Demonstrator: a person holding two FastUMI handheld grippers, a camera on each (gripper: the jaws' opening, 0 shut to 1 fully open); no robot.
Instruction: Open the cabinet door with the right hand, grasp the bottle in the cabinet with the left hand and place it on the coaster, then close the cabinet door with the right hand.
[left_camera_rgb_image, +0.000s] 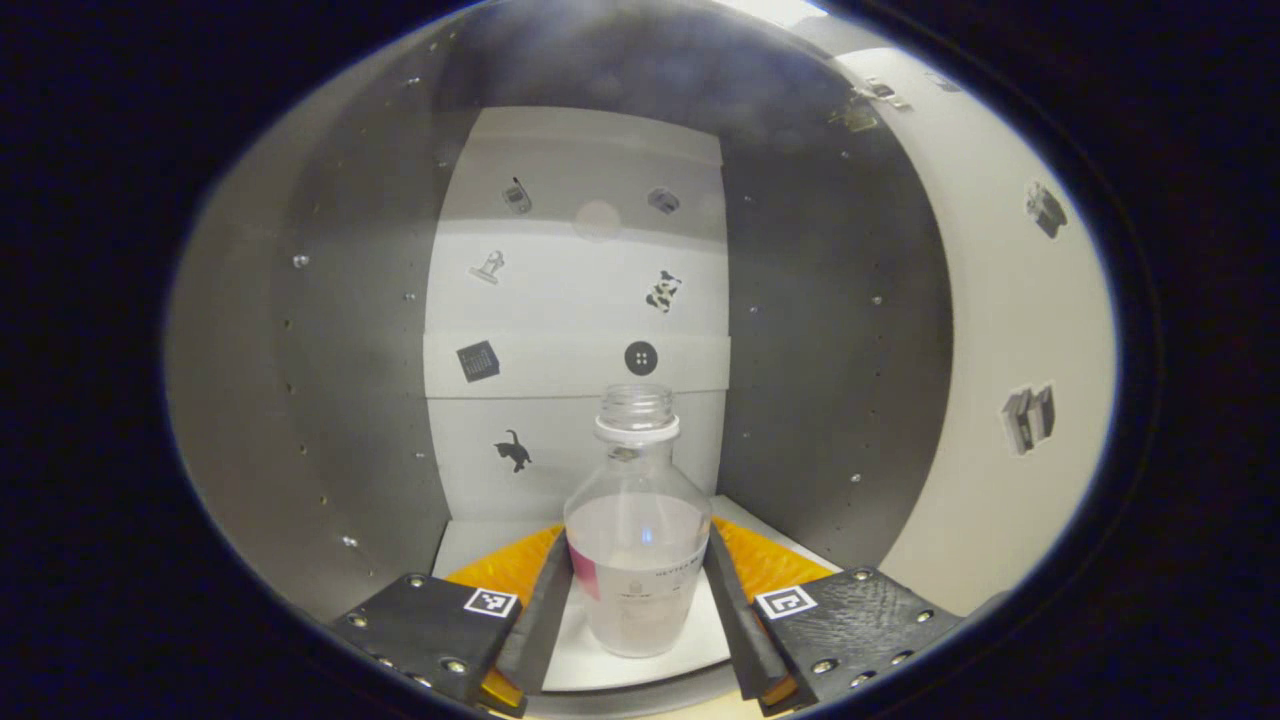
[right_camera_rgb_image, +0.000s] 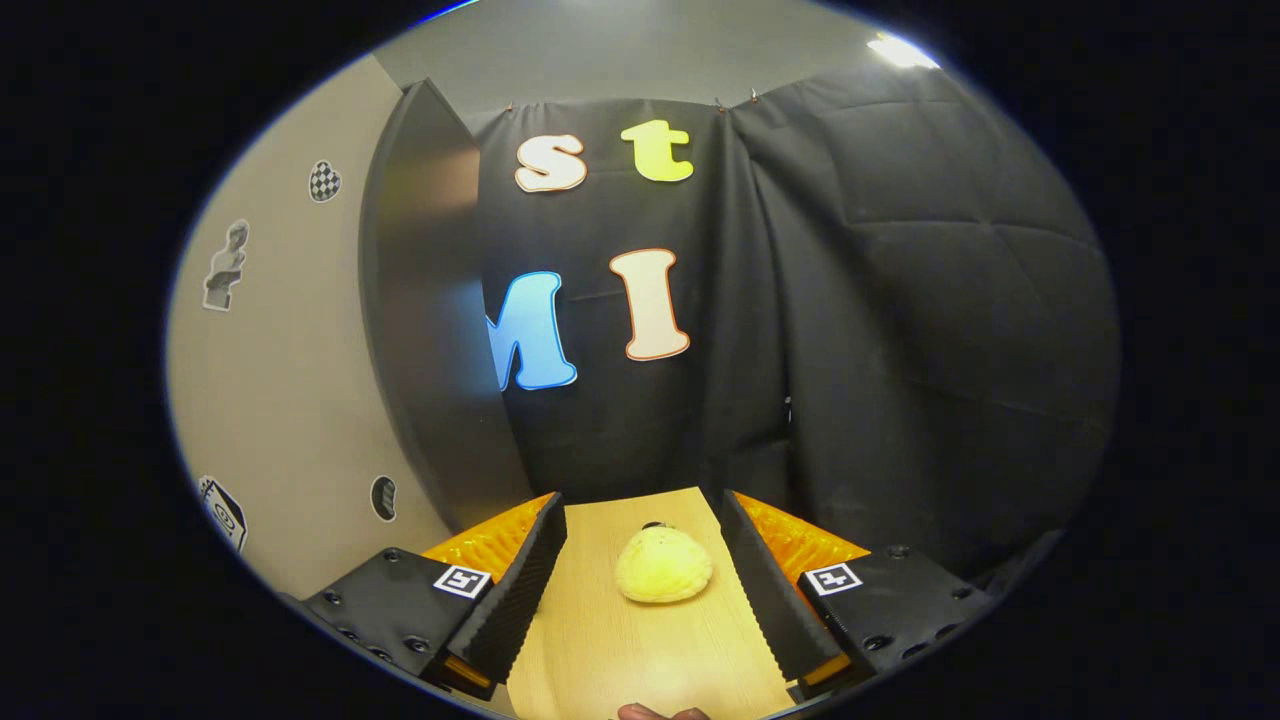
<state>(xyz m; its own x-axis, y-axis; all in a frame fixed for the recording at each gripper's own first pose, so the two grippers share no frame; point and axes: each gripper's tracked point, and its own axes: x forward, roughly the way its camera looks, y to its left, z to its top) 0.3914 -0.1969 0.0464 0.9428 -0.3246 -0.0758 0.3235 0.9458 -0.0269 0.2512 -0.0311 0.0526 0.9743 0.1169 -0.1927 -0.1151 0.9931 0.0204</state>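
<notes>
Bottle: clear plastic capless bottle (left_camera_rgb_image: 638, 530) upright, 12 o'clock, between left gripper (left_camera_rgb_image: 638, 590) fingers.
Left tongs: fingers at bottle sides; grip unconfirmed.
Right gripper (right_camera_rgb_image: 640, 580): released, empty.
Risk: light bottle tips if fingers close off-centre.

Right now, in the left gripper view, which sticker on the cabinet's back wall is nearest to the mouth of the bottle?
The round dark button sticker, just above the bottle mouth; the cat sticker and the others sit farther off.

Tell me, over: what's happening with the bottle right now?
Left gripper around bottle in cabinet, fingers touching its sides. Right gripper open. Nothing in the way.
</notes>
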